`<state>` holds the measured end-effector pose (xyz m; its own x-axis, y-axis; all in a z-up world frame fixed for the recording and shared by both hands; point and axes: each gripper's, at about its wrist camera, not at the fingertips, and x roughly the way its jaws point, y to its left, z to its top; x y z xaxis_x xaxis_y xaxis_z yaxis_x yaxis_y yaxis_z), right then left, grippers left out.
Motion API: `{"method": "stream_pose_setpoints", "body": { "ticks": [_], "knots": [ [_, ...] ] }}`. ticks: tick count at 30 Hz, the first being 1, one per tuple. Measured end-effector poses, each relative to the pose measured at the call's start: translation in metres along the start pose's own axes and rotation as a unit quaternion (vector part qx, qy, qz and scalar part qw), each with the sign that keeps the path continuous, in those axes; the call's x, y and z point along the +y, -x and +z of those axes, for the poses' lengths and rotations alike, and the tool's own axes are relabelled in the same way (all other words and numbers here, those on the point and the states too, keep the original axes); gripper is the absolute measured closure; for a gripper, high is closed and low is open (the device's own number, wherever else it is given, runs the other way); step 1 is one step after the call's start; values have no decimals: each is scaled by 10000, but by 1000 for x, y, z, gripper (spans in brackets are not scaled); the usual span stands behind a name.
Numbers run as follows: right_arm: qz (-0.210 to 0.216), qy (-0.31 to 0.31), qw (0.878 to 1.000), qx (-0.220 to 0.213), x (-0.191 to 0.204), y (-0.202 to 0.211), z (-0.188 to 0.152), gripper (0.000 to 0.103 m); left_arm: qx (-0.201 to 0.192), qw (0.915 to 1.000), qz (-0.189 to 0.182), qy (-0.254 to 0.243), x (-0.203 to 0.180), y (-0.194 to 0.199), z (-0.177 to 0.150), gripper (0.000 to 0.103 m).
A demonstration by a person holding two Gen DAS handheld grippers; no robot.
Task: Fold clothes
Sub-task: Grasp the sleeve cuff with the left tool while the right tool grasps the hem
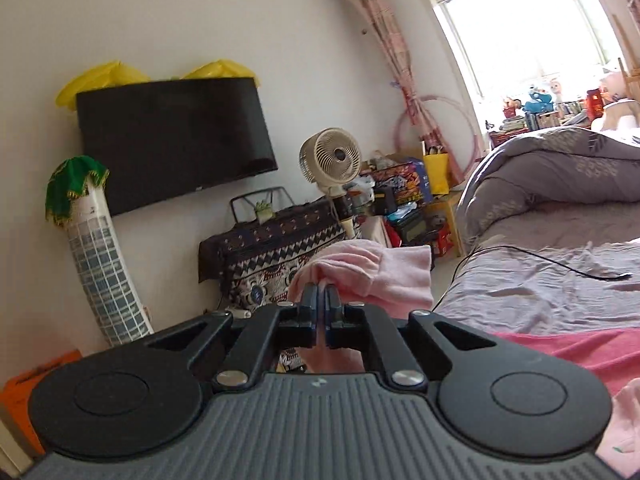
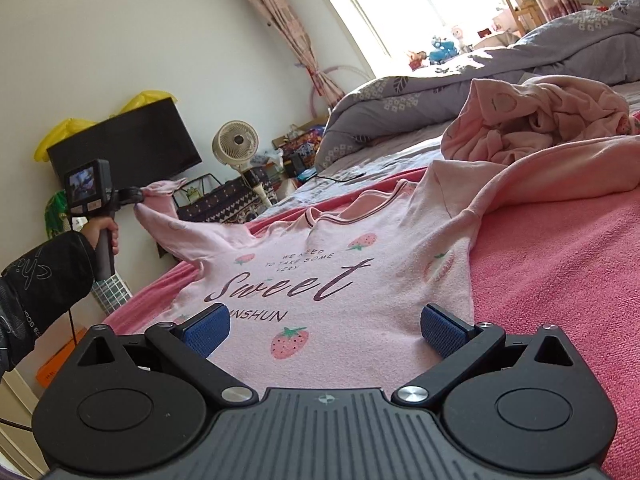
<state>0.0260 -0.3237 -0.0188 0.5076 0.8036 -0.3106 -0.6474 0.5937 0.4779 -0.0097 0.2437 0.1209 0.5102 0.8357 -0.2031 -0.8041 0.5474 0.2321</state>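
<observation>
Pink strawberry-print shirt (image 2: 320, 292) lies front-up on the red blanket (image 2: 560, 280), its sleeve (image 1: 360, 272) pinched and lifted off the bed's edge by the clamped left gripper (image 1: 319, 292), while the right gripper (image 2: 326, 326) hovers wide-jawed over its hem.

Your left wrist view faces the television (image 1: 176, 140) beyond the bed; your right wrist view, low over the bed, shares it (image 2: 128, 144).
</observation>
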Motion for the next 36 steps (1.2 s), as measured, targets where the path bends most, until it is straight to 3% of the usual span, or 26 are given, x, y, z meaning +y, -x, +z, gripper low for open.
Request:
{"method": "stream_pose_setpoints", "body": {
  "ticks": [3,5,6,8,9,11,13,16,18,20,23,25,29,32,36],
  "knots": [
    [-77,20,9999,77,1,-3,1,0,570,9968,-99,550,36,-32,-29,100],
    [-138,50,9998,148,2,-6,2,0,1083,9880,-284,1061,54,-53,-57,100],
    [-169,73,9997,178,2,-7,2,0,1498,9765,-405,1496,64,-65,-75,100],
    [-226,112,9994,239,4,-9,2,0,2080,9426,-662,2526,87,-80,-107,101],
    [-260,134,9993,253,5,-9,2,0,2044,9276,-818,3018,96,-80,-121,101],
    [-477,217,9979,370,12,-11,8,0,1747,9116,-1040,3574,111,-73,-139,101],
    [-658,313,9962,486,23,-15,21,0,1658,9078,-1140,3679,116,-71,-145,101],
    [-488,402,9978,219,51,-35,63,0,1548,8991,-1322,3875,122,-70,-153,100],
    [-410,505,9978,133,73,-70,97,0,1460,8872,-1489,4115,128,-72,-159,100],
    [-201,390,9984,360,87,-125,122,0,1386,8787,-1606,4276,132,-75,-162,100],
    [33,39,9966,817,99,-211,147,15,1293,8747,-1712,4347,135,-78,-165,100],
    [86,-388,9919,1207,96,-265,150,33,1226,8701,-1801,4422,137,-78,-168,100],
    [-64,-936,9812,1684,84,-331,141,35,1135,8629,-1927,4532,140,-78,-171,100],
    [-35,-1039,9784,1785,75,-345,130,37,1079,8615,-1968,4554,142,-77,-172,99],
    [236,-1069,9752,1925,70,-356,120,51,1048,8602,-1997,4574,142,-77,-172,99]
  ]
}}
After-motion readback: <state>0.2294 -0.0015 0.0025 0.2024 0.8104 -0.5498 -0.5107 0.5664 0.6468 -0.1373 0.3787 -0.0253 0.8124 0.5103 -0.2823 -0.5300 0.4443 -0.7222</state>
